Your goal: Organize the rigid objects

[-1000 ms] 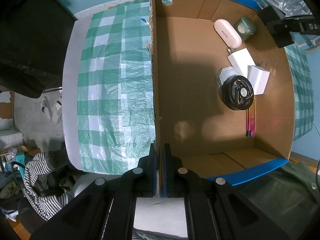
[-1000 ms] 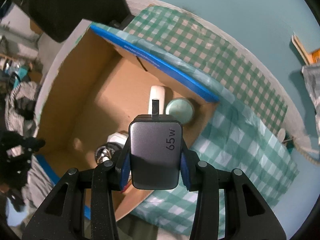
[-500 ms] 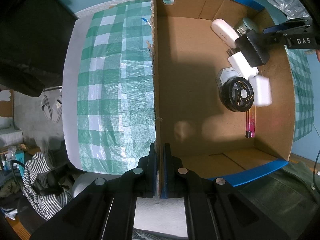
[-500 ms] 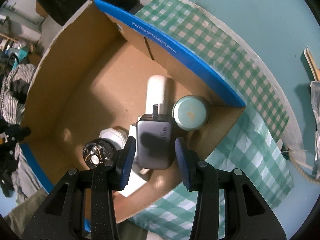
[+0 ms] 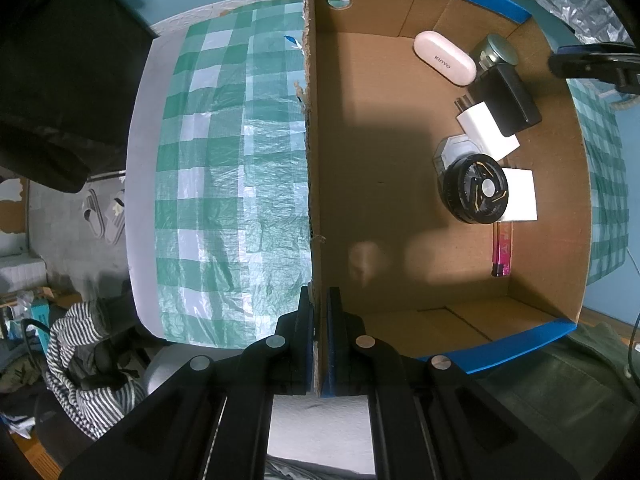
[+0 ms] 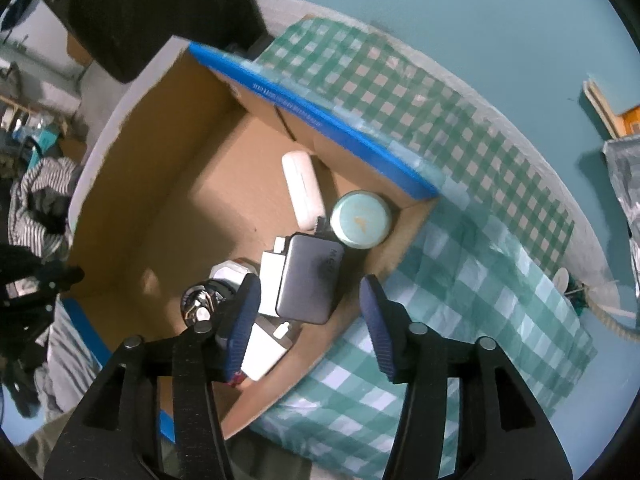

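A cardboard box with blue edges sits on the green checked cloth. My left gripper is shut on the box's left wall. Inside the box lie a dark grey 65 W charger, two white chargers, a white case, a teal tin, a black round fan and a pink lighter. My right gripper is open and empty above the grey charger, which rests on a white charger.
The green checked cloth covers the table left and right of the box. A black chair back stands at the left. Striped clothing lies on the floor below the table edge.
My right gripper carried the grey charger down into the box, opened and let it go, then drew back upward. The left gripper has stayed on the box wall.
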Demonstrator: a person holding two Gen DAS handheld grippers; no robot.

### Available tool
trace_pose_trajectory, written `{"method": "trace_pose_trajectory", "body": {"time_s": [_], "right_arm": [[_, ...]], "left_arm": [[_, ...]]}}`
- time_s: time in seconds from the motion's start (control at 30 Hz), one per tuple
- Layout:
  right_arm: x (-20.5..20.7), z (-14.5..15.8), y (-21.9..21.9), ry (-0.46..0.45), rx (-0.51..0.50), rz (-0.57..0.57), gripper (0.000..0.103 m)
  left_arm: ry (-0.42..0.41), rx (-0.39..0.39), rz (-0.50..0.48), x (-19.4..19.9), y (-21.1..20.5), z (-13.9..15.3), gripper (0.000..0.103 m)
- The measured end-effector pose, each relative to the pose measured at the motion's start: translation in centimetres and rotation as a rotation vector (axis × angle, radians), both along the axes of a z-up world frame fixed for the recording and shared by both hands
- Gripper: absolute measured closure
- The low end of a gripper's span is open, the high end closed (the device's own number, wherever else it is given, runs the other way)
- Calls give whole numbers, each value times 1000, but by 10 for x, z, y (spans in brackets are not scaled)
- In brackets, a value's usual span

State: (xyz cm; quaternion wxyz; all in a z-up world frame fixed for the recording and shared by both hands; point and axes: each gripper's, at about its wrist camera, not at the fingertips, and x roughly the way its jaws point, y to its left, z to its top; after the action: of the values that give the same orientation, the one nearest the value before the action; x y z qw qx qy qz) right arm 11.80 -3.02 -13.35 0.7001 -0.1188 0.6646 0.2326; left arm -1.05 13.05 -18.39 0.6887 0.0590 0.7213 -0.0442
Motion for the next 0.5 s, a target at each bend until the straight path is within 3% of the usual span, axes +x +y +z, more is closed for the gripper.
{"method": "trace_pose_trajectory", "body": {"time_s": [0.27, 0.5], "right_arm": [[-8, 39, -41, -93, 14, -147, 45], [-21, 80, -78, -187, 50, -287, 37]], "left_arm": [[-27, 4, 31, 6, 5, 9, 97], [-107, 21, 57, 20, 3, 37, 96]]}}
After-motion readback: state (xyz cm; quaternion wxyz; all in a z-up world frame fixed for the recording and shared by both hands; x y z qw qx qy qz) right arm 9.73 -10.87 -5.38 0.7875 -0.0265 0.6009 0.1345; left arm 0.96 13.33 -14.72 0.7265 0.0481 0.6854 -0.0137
